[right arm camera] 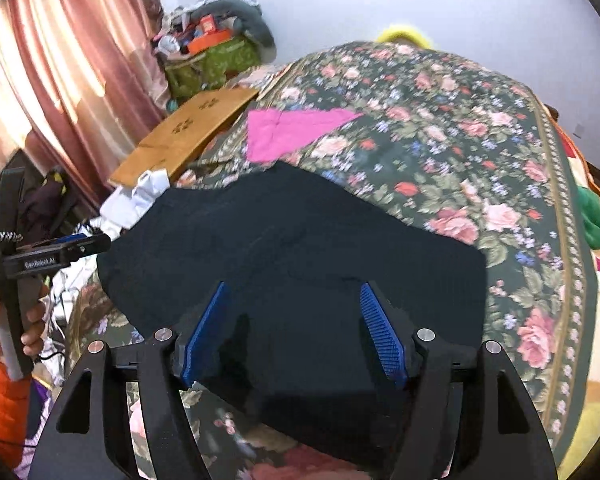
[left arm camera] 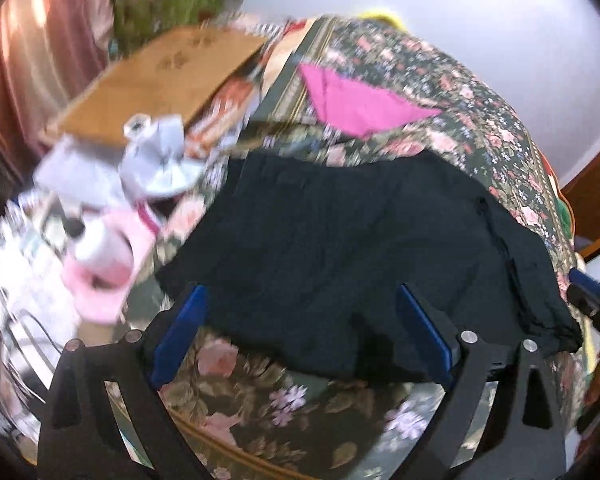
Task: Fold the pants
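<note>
The black pants (right arm camera: 292, 264) lie as a soft, matte, faintly creased heap on a floral bedspread (right arm camera: 480, 152) of dark green cloth printed with pink roses; in the right wrist view they fill the centre and run toward 6 o'clock under the tool. The right gripper (right arm camera: 294, 328) stands wide, its ribbed blue pads (right arm camera: 382, 336) splayed above the dark fabric and pinching nothing. In the left wrist view the left gripper (left arm camera: 300, 332) is likewise spread wide, its smooth blue pads (left arm camera: 422, 332) framing the near hem of the pants (left arm camera: 360, 248), with nothing between them. A flat triangular magenta cloth (right arm camera: 288, 128) lies at 12 o'clock beyond the pants, apart from them. At 10 o'clock a rectangular wooden board (right arm camera: 188, 136) rests by the bed edge, with crumpled white fabric (right arm camera: 140, 196) just beside the pants. Pleated pink curtains (right arm camera: 52, 64) hang at 10 o'clock.
</note>
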{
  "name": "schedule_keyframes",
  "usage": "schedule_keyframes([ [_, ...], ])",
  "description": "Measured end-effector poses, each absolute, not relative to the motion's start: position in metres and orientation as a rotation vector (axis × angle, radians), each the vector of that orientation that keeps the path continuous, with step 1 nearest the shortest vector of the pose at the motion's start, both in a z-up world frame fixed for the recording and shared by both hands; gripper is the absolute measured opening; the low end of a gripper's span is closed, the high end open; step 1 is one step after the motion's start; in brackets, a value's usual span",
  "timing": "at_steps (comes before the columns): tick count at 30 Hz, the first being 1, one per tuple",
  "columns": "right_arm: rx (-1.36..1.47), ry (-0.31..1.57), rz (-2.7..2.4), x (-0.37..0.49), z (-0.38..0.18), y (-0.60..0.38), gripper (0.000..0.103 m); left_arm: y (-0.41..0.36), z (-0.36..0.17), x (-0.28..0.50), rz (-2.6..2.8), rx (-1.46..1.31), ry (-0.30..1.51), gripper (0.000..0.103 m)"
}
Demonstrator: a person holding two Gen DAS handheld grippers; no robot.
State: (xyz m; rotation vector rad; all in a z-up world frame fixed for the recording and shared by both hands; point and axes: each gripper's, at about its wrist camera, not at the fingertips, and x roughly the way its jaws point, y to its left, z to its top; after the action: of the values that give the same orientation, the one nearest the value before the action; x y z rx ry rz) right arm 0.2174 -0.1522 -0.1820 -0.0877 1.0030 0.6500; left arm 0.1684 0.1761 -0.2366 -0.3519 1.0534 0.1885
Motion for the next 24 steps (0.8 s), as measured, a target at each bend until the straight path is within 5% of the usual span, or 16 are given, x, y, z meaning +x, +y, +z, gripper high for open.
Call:
schedule_keyframes([
  [10, -0.214, 1.024, 0.620, 0.205, -0.200, -0.135, 0.070, 0.207, -0.288, 0.153, 0.103, -0.649, 1.196, 0.096],
  [24, -0.171, 1.042, 0.637, 0.207, -0.205, -0.136, 0.070, 0.227, -0.313, 0.182, -0.099, -0.896, 1.171, 0.102],
])
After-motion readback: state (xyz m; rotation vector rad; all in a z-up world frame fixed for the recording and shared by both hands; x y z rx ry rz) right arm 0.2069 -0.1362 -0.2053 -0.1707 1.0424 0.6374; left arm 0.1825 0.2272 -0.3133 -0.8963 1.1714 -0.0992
